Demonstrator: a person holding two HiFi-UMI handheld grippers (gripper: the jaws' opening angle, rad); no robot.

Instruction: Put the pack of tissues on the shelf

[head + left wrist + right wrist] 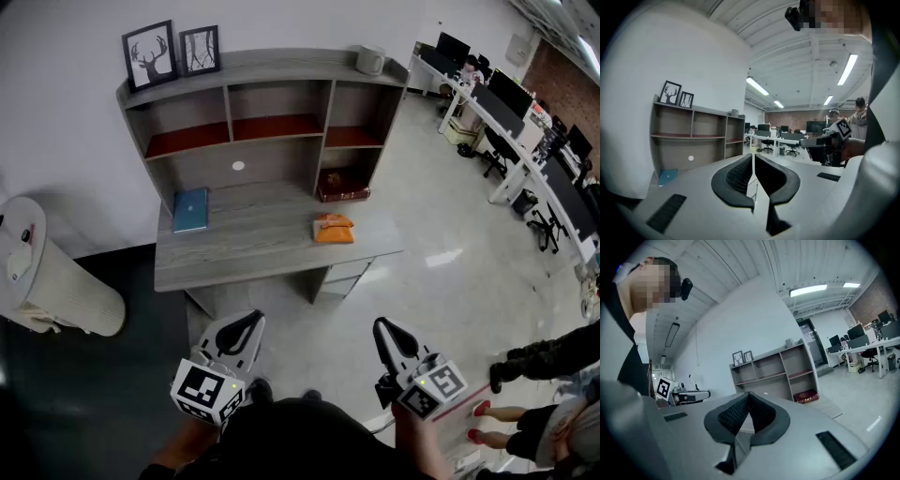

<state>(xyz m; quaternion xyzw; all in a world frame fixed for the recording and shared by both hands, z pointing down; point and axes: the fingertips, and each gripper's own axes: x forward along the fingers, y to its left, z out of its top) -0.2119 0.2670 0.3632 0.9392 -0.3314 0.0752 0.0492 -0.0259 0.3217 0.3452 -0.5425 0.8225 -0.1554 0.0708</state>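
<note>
The orange pack of tissues (pixel 333 228) lies on the grey desk top (pixel 262 244), right of the middle. Above it rises the grey shelf unit (pixel 253 103) with red-lined upper compartments. Both grippers hang well short of the desk, near the person's body. My left gripper (pixel 246 324) has its jaws shut with nothing between them, as the left gripper view (pixel 753 155) shows. My right gripper (pixel 384 328) is likewise shut and empty (pixel 748 393). The jaws hide the tissue pack in both gripper views.
A blue book (pixel 190 209) lies at the desk's left and a red box (pixel 343 185) in the lower right compartment. Two framed pictures (pixel 150 54) and a cup (pixel 370 59) stand on top. A white bin (pixel 56 281) is left; a person's legs (pixel 530 361) right.
</note>
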